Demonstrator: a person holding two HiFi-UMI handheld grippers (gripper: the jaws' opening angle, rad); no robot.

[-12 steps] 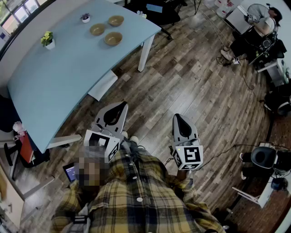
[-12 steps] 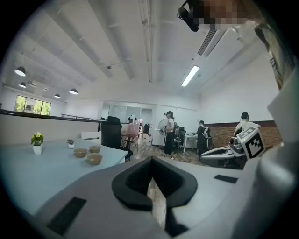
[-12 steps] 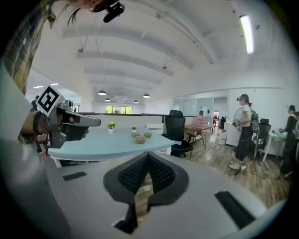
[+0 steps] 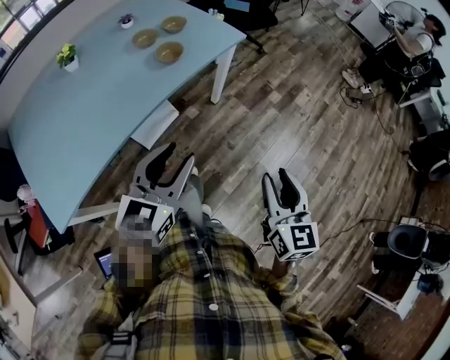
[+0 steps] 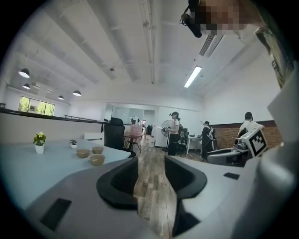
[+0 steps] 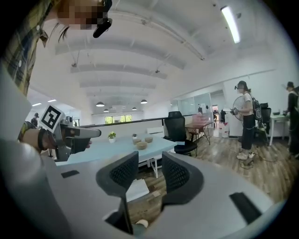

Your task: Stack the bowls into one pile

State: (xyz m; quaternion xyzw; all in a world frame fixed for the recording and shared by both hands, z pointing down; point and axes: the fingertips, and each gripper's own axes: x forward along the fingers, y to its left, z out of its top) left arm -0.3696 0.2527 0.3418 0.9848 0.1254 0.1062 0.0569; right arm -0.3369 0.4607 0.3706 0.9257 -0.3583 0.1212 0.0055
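Approach is the step in hand. The person stands on the wood floor (image 4: 295,119), well apart from the three bowls (image 4: 169,52). The bowls sit close together at the far end of the light-blue table (image 4: 91,105), none nested yet, with a small potted plant (image 4: 126,21) just beyond them. The left gripper (image 4: 179,156) and the right gripper (image 4: 275,176) are both released, with jaws apart and only floor showing between them, and both are held out roughly level in front of the body.

To do it well, the person should probably walk to the far end of the table until the bowls lie within easy reach of both grippers. One bowl should then be pinched at its rim, one jaw inside and one outside. The other gripper can steady the base bowl while the first is lowered squarely over it, and the grip should be let go only once the bowl has seated. From here the bowls seem alike in size, though they are too small to be sure. If they differ, the largest should sit at the bottom.
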